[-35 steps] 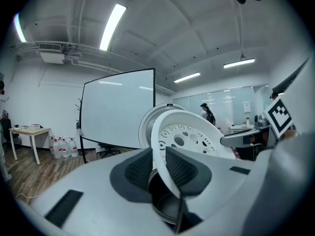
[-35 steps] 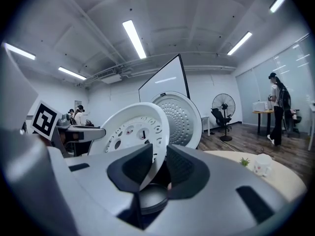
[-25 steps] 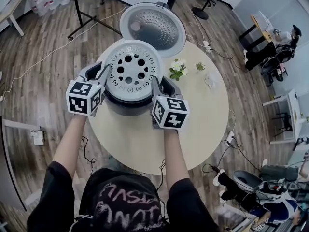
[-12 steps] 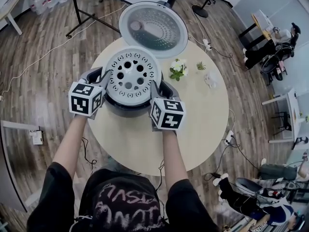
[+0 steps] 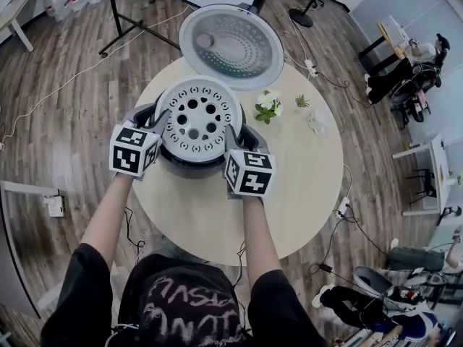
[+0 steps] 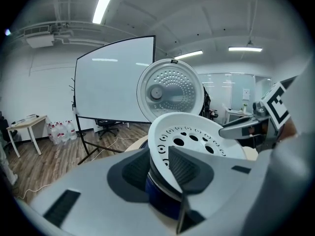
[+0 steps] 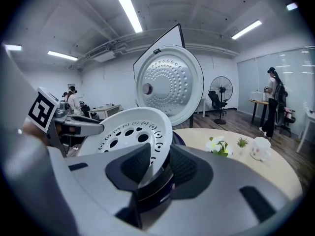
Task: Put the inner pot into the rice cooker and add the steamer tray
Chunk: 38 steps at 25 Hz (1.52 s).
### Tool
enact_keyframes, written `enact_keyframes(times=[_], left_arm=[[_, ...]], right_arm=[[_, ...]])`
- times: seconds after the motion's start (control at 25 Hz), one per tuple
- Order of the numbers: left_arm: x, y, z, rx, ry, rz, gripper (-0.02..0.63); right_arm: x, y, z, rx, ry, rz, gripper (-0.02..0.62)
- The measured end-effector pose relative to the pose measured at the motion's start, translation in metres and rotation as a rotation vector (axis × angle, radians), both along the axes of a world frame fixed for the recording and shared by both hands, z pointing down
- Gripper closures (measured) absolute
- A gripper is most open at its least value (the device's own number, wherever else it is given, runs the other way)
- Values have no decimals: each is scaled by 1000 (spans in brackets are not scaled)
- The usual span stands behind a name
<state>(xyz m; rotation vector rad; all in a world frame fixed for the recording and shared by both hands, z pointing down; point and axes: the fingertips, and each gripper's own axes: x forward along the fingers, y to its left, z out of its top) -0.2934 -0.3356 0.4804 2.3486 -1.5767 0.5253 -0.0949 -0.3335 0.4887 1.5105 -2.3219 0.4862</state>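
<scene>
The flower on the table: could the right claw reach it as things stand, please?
Probably yes, once freed: the right claw straddles the steamer tray rim, its jaws just having been opening. The flower sits beside the cooker on the table, with nothing between.

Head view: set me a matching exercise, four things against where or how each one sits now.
1 steamer tray
2 rice cooker lid
3 flowers
4 white cup

A swung open, inner side showing
B farthest right on the table
C on top of the cooker body
D just right of the cooker body

Pairs: 1-C, 2-A, 3-D, 4-B
</scene>
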Motion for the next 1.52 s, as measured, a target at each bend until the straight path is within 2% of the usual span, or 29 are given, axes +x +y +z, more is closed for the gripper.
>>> enact_keyframes(times=[0.48, 0.68, 0.8, 1.12, 1.52], left_arm=[[0, -4, 18, -33, -30, 1, 465], [-5, -1, 22, -34, -45, -3, 465], [-7, -1, 20, -30, -40, -4, 465], [-12, 9, 1, 16, -1, -28, 465], [7, 28, -38, 96, 40, -24, 495]], right_arm=[[-2, -5, 9, -28, -18, -1, 448], [-6, -5, 11, 1, 28, -11, 430], [-6, -4, 8, 8, 2, 0, 430], [-2, 11, -5, 36, -24, 17, 434], [24, 36, -40, 106, -65, 61, 495]])
